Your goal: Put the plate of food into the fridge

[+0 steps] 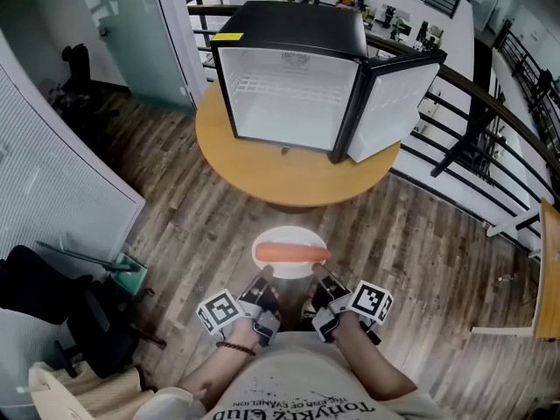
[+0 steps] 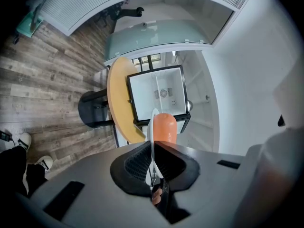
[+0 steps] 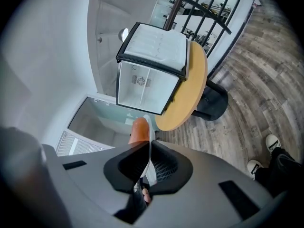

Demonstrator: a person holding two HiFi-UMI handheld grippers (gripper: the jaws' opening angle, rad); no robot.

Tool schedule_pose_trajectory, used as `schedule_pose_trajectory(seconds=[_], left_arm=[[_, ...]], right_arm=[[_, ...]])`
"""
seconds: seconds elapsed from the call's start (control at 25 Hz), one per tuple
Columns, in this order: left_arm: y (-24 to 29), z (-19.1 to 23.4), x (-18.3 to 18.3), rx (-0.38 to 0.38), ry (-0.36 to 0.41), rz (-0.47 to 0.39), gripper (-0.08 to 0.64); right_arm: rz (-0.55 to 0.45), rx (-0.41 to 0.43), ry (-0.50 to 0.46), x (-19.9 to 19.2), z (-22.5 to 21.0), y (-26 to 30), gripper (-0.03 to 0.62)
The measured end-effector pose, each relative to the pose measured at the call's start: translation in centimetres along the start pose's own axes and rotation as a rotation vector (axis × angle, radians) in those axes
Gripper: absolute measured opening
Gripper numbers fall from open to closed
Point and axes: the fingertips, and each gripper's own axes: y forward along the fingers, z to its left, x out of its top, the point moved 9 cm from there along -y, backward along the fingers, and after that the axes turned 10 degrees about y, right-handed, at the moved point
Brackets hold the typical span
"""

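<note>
A white plate (image 1: pixel 284 238) carrying a long orange sausage (image 1: pixel 291 252) hangs in the air in front of me, held level from both sides. My left gripper (image 1: pixel 265 277) is shut on the plate's near-left rim (image 2: pixel 153 127), and my right gripper (image 1: pixel 318 276) is shut on its near-right rim (image 3: pixel 150 148). The sausage (image 2: pixel 164 126) pokes up past the jaws in the left gripper view, and the sausage (image 3: pixel 139 130) shows likewise in the right gripper view. A small black fridge (image 1: pixel 297 77) stands ahead on a round wooden table (image 1: pixel 262 169), its door (image 1: pixel 394 103) swung open to the right, its white inside bare.
A black metal railing (image 1: pixel 490 129) runs behind and to the right of the table. A dark chair or bag (image 1: pixel 52 304) and a green-handled tool (image 1: pixel 127 269) lie on the wood floor at my left. A glass partition (image 1: pixel 131 33) stands at the far left.
</note>
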Motion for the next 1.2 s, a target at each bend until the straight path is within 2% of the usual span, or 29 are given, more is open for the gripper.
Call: schedule_pose_trajectory(seconds=[0.2,0.32,0.48,0.6,0.92,1.08,1.2], left_arm=[[-0.4,-0.3,1.2,-0.094,-0.007,0.007,0.034],[-0.5,0.0,1.6,-0.104,0.005,0.023,0.034],[0.0,0.5,1.8,-0.074,0.010,0.050,0.034],[1.1,0.6,2.1,-0.102,0.002,0.051,0.034],[5.5,1.4,4.9,-0.057,0.015,0.033,0.034],[9.3,0.8,7.1,-0.095,0.019,-0.003,0.034],[12.2,0.7,8.8,-0.080,0.029,-0.015,0.034]], right_arm=[[-0.021,0.007,0.002,-1.5,0.2,0.5,0.035],[-0.036,0.001,0.009,-2.0,0.1,0.6,0.035],[-0.052,-0.004,0.006,-1.7,-0.1,0.8,0.035],[-0.060,0.000,-0.003,-0.9,-0.3,1.3,0.035],[-0.032,0.011,0.024,2.9,-0.3,5.6,0.035],[-0.006,0.019,0.000,6.6,0.7,8.8,0.035],[0.012,0.026,-0.006,9.4,1.6,11.2,0.035]])
